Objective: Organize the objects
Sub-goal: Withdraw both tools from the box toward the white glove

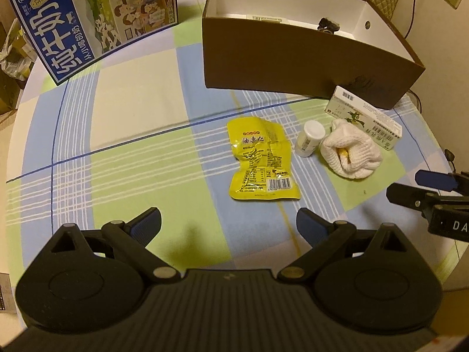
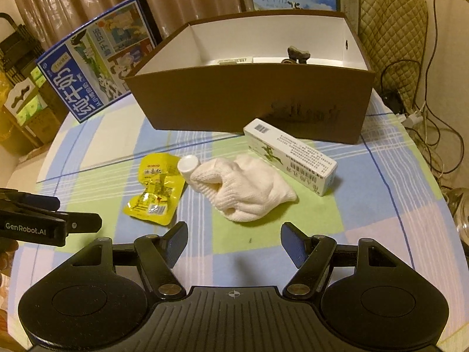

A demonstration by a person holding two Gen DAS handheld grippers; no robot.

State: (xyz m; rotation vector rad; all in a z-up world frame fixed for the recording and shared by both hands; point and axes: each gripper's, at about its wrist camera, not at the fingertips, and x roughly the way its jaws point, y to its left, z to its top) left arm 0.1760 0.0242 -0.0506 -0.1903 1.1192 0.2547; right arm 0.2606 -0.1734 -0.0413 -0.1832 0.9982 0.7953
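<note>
Yellow and crinkled, the snack packet (image 1: 262,160) lies flat on the checked tabletop (image 1: 132,152), its long axis running near to far in the left wrist view, barcode end nearest. Just right of it stands a small white bottle (image 1: 309,139), touching a bunched white knitted cloth (image 1: 350,154). Behind the cloth lies a white-and-green medicine carton (image 1: 365,116), long axis slanting from far-left to near-right, its far end close to the brown cardboard box (image 1: 293,67).

Only the right wrist view shows the carton's barcoded near end (image 2: 315,180) and cables past the tabletop's right edge; the left wrist view alone shows a yellow item tucked inside the cloth. Both show small items inside the box and a blue milk carton (image 1: 88,20) far left.

Left gripper (image 1: 228,223) and right gripper (image 2: 234,242) hover over the near tabletop, jaws apart and holding nothing.
</note>
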